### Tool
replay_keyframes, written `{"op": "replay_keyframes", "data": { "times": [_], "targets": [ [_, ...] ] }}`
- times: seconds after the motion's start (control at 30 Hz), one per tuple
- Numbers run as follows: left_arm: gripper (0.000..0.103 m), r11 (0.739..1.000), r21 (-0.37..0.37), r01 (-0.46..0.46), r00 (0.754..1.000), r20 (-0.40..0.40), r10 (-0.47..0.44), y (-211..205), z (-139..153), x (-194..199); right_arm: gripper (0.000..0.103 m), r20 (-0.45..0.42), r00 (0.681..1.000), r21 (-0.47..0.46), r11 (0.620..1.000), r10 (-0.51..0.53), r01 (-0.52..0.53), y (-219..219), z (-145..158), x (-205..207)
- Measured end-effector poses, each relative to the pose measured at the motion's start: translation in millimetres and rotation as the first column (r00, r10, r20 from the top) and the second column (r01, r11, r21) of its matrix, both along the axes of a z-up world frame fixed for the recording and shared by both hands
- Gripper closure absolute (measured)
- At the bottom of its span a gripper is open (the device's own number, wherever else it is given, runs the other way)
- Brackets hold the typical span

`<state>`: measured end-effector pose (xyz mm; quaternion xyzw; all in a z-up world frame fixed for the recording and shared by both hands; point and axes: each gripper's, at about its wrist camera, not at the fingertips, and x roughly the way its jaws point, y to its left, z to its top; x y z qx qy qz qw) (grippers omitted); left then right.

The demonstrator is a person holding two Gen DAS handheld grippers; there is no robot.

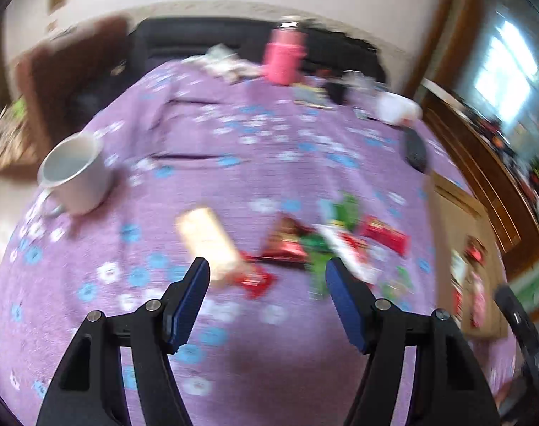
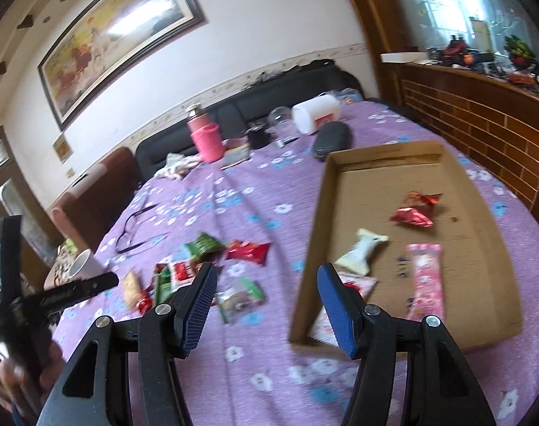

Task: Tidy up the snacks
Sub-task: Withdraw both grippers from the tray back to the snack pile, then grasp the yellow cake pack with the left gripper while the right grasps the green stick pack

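Item one: my left gripper (image 1: 267, 277), fingers spread wide, nothing between them. It hangs over the purple flowered tablecloth (image 1: 234, 135), aimed at the loose snack pile (image 1: 305, 245), which I judge to be my next picking ground; the view is smeared, so wrapper details are unclear.

Item two: my right gripper (image 2: 266, 284), likewise spread wide and empty. Its near-right fingertip sits over the near-left corner of the cardboard tray (image 2: 315, 220), placed there, I judge, because the tray is the collecting point.

Item three: tray contents. A red foil wrapper (image 2: 413, 214) toward the far side, a white packet (image 2: 360, 254) at centre-left, a pink packet (image 2: 425, 277) near right, another pale packet partly hidden behind my finger.

Item four: snacks not yet sorted, lying on the cloth left of the tray: a green packet (image 2: 203, 245), a red packet (image 2: 248, 251), a clear-and-green packet (image 2: 239, 298), a beige bar (image 1: 207, 239).

Item five: bystanders. White mug (image 1: 74, 174) at far left, pink flask (image 2: 205, 136) at the far edge, well apart from the snacks.
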<state>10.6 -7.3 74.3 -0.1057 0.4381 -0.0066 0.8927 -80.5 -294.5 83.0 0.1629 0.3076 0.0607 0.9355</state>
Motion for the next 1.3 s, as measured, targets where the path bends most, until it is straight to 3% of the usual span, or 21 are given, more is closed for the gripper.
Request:
{"op": "replay_keyframes", "data": {
  "times": [0.2,0.33,0.83,0.93,1.0,1.03,1.23,1.3],
  "targets": [
    [0.036,0.988,-0.054,-0.147,0.982,-0.126,0.139,54.2,-29.6,27.6,0.040,-0.032,0.999,0.018,0.999,0.041,-0.040,12.0,-9.7,4.3],
    [0.036,0.983,-0.067,-0.173,0.974,-0.162,0.160,61.7,-41.6,41.5,0.040,-0.044,0.997,0.015,0.998,0.057,-0.057,15.1,-13.6,7.3],
    [0.037,0.989,0.002,-0.145,0.979,-0.143,0.144,41.6,-60.5,71.5,0.040,-0.119,0.986,0.020,0.993,0.116,-0.114,30.7,-25.0,33.3],
    [0.045,0.990,0.055,-0.133,0.983,-0.124,0.139,37.7,-61.9,72.8,0.040,-0.154,0.977,-0.007,0.989,0.146,-0.148,43.6,-28.1,46.1],
    [0.062,0.987,0.095,-0.128,0.984,-0.112,0.139,36.3,-62.1,72.5,0.040,-0.190,0.969,-0.031,0.986,0.158,-0.166,52.4,-32.5,57.2],
    [0.065,0.986,0.108,-0.130,0.984,-0.109,0.142,36.7,-62.1,72.4,0.040,-0.210,0.965,-0.042,0.985,0.158,-0.170,56.8,-35.6,62.5],
    [0.069,0.986,0.107,-0.130,0.985,-0.101,0.141,40.7,-62.2,69.5,0.040,-0.321,0.940,-0.062,0.988,0.116,-0.143,69.4,-56.0,85.5],
    [0.069,0.985,0.118,-0.128,0.985,-0.101,0.140,38.7,-62.4,68.7,0.040,-0.329,0.940,-0.118,0.984,0.088,-0.133,75.2,-58.1,91.2]
  ]
}}
